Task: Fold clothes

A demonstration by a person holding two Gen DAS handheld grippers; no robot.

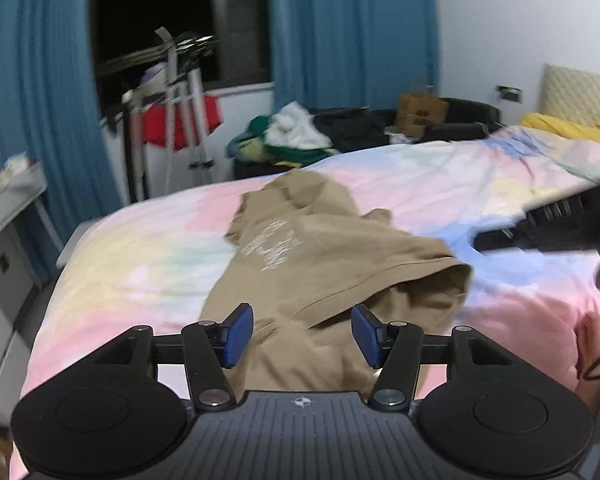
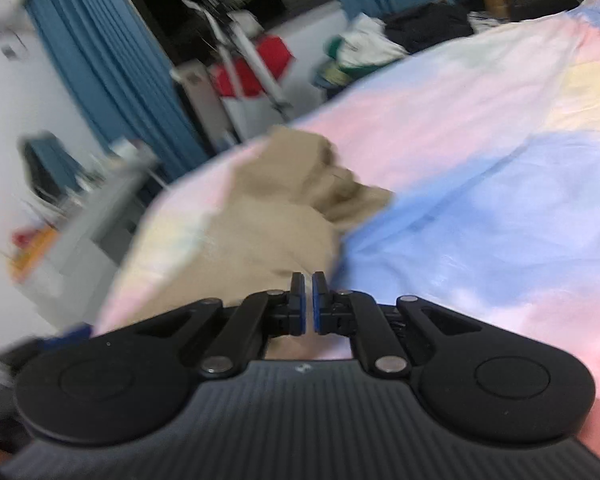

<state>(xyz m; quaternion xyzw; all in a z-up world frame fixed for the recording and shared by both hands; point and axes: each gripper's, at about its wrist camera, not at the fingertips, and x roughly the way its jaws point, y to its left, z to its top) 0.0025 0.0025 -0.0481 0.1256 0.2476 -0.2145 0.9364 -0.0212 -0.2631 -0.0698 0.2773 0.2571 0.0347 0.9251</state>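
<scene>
Tan T-shirt [image 1: 324,256] lies crumpled on the pastel bedspread [image 1: 148,256], pale lettering up. Left gripper [image 1: 302,334] hangs over its near end, blue pads spread wide. Right gripper [image 2: 309,304] has pads nearly together, nothing visibly between them (view blurred). A cardboard box [image 1: 422,114] sits beyond the bed, contents unseen.

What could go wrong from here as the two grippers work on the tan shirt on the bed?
The left gripper is open over bunched layers of the tan shirt, so it may pinch several layers. The right gripper is almost shut beside the shirt; whether it holds cloth is unclear, so it may lift nothing.
</scene>
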